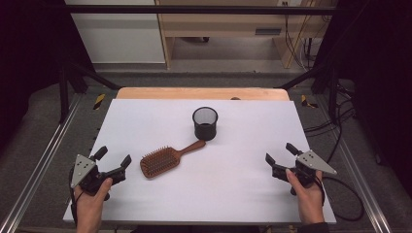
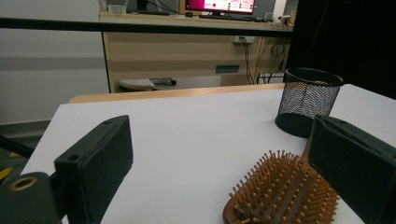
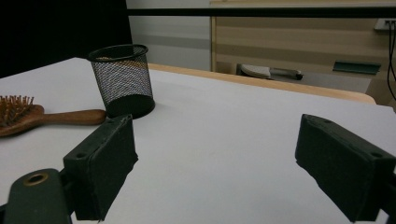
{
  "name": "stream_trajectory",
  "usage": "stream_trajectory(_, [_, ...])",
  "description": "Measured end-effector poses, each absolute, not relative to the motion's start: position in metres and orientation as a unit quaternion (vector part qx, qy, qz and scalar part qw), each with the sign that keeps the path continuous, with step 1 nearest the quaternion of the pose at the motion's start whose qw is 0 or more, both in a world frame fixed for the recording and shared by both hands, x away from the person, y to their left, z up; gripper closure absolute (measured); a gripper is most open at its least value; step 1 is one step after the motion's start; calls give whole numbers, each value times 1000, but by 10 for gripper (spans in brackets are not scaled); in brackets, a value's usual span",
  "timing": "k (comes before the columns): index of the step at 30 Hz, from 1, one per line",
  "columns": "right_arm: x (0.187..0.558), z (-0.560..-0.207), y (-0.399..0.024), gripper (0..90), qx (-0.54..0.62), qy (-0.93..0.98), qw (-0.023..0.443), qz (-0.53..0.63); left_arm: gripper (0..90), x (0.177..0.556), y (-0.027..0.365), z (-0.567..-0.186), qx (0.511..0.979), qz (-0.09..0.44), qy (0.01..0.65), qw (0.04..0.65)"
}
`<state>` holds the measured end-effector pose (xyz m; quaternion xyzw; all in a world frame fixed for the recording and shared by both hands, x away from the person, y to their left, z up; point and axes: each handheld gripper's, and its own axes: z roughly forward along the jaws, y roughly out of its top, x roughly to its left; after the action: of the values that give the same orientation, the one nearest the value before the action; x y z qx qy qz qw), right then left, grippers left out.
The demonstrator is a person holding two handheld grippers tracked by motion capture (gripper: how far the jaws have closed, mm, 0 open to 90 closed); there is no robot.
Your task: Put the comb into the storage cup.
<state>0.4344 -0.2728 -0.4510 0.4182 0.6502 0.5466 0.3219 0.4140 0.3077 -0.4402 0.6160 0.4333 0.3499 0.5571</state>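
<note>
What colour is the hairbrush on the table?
Reddish-brown wood; the hairbrush shows best in the high view.

High view: overhead, facing forward and down on the table [image 1: 204, 194]. Each gripper view sits low behind its own jaws, close in. Both share the mesh cup [image 2: 308, 100] ahead (hairbrush [image 3: 28, 119] too).
</note>
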Motion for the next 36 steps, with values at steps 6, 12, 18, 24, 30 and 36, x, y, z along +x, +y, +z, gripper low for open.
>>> stream_trajectory(6, [434,-451,-271,123,419,653,309,551,95,412,303,-442,624,348,440,544])
stream_trajectory(12, [432,-451,-268,118,418,651,305,555,120,411,300,-447,631,339,451,533])
stream_trajectory(18, [434,-451,-262,109,414,666,293,547,117,409,300,-442,625,345,447,539])
stream_trajectory(24, [436,-453,-256,105,421,675,288,533,108,413,306,-442,616,349,453,542])
stream_trajectory(30, [436,-453,-253,104,417,682,286,527,90,414,305,-441,617,348,451,543])
stream_trajectory(36, [436,-455,-252,99,423,688,280,518,47,415,301,-441,623,351,447,538])
